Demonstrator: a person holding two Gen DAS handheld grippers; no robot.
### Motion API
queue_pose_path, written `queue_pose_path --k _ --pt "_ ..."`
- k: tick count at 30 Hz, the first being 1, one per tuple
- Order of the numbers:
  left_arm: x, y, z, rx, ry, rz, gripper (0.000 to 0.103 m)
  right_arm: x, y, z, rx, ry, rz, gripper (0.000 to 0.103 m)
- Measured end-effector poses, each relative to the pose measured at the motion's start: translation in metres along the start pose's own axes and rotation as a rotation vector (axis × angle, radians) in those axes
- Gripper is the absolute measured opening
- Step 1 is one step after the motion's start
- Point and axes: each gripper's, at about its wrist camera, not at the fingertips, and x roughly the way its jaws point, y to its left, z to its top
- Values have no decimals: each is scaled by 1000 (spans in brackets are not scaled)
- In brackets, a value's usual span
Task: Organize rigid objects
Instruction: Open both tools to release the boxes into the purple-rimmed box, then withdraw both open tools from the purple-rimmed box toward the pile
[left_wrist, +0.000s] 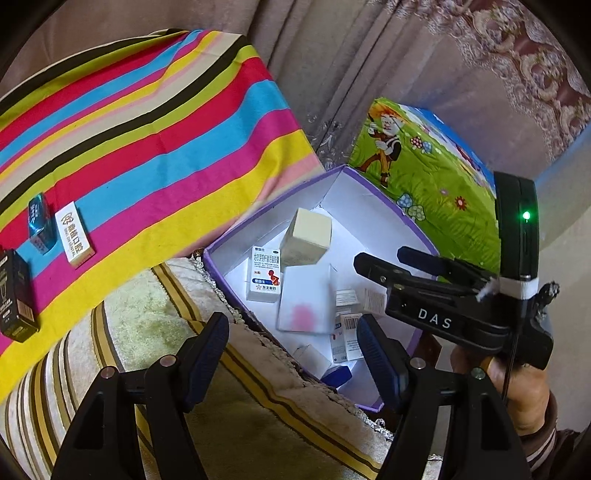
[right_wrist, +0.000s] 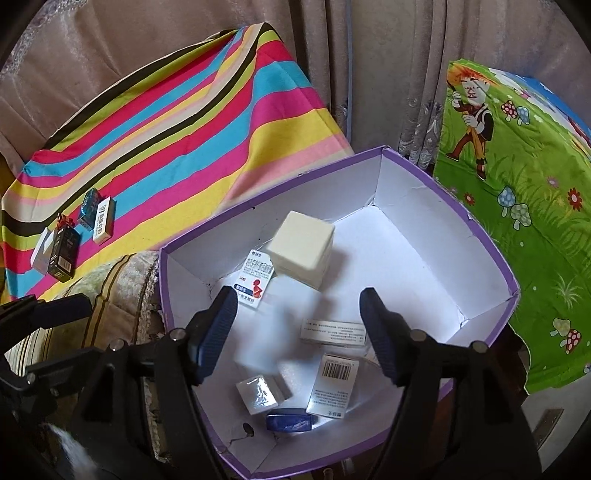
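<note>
The right gripper (right_wrist: 297, 332) hangs over the purple-walled box (right_wrist: 511, 291), its jaws spread wide with nothing pressed between the blue pads (right_wrist: 216, 330); a blurred white packet (right_wrist: 275, 325) lies in the gap, touching neither pad as far as can be told. From that gap outward, a cream cube-shaped carton (right_wrist: 301, 253) sits at twelve o'clock, tilted against a white medicine box with a red figure (right_wrist: 255, 282) at eleven. At two o'clock a flat white box (right_wrist: 332, 332) lies on the floor of the container, and at five o'clock a barcode box (right_wrist: 332, 387); a small clear-wrapped box (right_wrist: 258, 393) and a dark blue oval thing (right_wrist: 290, 421) lie at six. The far-right half of the box floor is bare white card, the widest free room, bounded by the purple rim. The left gripper (left_wrist: 293, 363) stands half spread and empty, above the box's near-left edge where the rim meets a striped beige cushion (left_wrist: 258, 391). At ten o'clock from it, on the rainbow-striped cloth (left_wrist: 147, 129), a white carton (left_wrist: 75, 234), a blue packet (left_wrist: 40, 223) and a black box (left_wrist: 16, 295) lie side by side near the cloth's lower edge. A green cartoon-printed cover (left_wrist: 436, 192) borders the box at one o'clock.
</note>
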Motion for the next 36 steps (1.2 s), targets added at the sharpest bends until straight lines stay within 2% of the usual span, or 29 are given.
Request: queue_pose_path --k 6,15,31,36 --pt "-6 15 0 -60 -19 -12 73 -2 5 2 -7 -3 7 72" --pt "-24 51 -2 -155 -71 20 73 -11 28 8 -57 -22 43 73" --pt "-69 127 -21 -336 -177 79 73 -31 89 20 -164 -56 124 75" --pt "-86 147 -32 -382 -208 109 73 -39 121 28 -216 -75 172 75"
